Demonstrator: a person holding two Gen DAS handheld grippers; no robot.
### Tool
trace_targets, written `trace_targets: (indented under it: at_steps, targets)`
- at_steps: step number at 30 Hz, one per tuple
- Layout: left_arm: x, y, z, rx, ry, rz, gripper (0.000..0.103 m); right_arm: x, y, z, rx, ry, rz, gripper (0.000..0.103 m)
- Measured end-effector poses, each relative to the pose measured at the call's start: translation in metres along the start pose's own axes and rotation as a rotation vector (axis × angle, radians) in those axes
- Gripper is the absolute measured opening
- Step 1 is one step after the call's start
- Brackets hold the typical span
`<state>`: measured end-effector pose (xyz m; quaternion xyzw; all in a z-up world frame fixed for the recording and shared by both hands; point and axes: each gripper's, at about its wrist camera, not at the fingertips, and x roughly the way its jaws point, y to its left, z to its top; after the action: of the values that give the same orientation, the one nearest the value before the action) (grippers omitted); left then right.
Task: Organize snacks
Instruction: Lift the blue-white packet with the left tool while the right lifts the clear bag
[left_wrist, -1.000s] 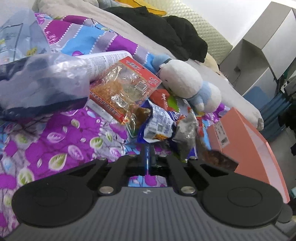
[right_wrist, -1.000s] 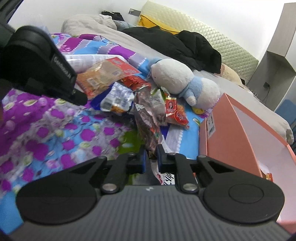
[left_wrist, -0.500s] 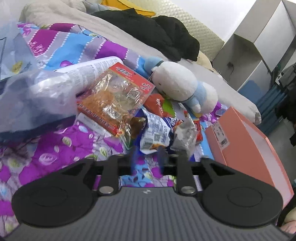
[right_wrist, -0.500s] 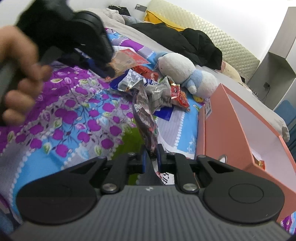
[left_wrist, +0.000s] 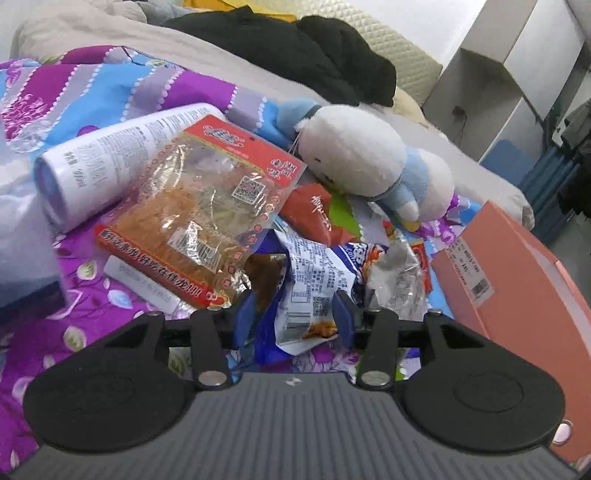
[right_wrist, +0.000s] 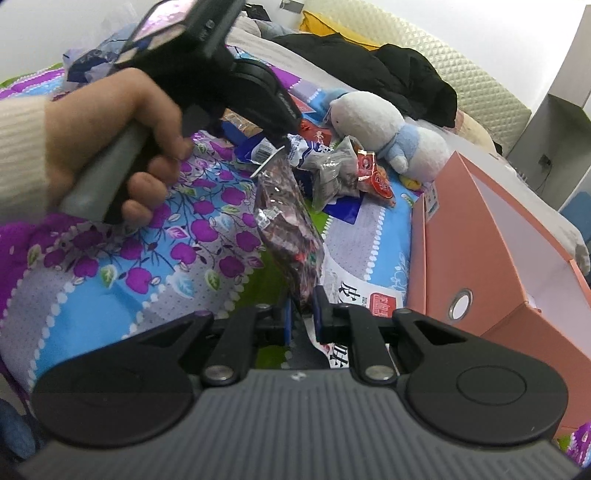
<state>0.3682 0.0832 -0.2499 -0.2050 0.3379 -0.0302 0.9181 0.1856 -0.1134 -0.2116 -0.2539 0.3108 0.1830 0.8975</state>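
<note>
My 2 wrist fisheyes: left sits low and close over the snack pile (left_wrist: 295, 236), facing the headboard. Right stands farther back, angled down. Both share the plush toy (right_wrist: 373, 122) and orange box (left_wrist: 517, 266).

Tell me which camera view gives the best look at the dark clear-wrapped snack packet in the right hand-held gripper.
The right wrist view: the dark clear-wrapped snack packet stands full length from the right hand-held gripper, whose blue pads pinch its lower end. In the left wrist view I cannot pick it out among the heaped wrappers.

Home bedroom — floral bedspread (right_wrist: 155, 254), quilted headboard (right_wrist: 480, 85), plush toy (left_wrist: 369, 158)
</note>
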Motion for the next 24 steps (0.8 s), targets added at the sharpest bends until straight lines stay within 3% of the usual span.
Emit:
trace_targets:
  at_steps: [9, 24]
  targets:
    - [-0.007, -0.007, -0.008, 0.017, 0.007, -0.004, 0.028, -0.001, -0.003, 0.002, 0.025, 0.004, 0.003, 0.014]
    - [-0.11, 0.004, -0.066, -0.132, -0.003, 0.083, 0.018, -0.035, 0.003, -0.016, 0.023, -0.012, 0.003, 0.014]
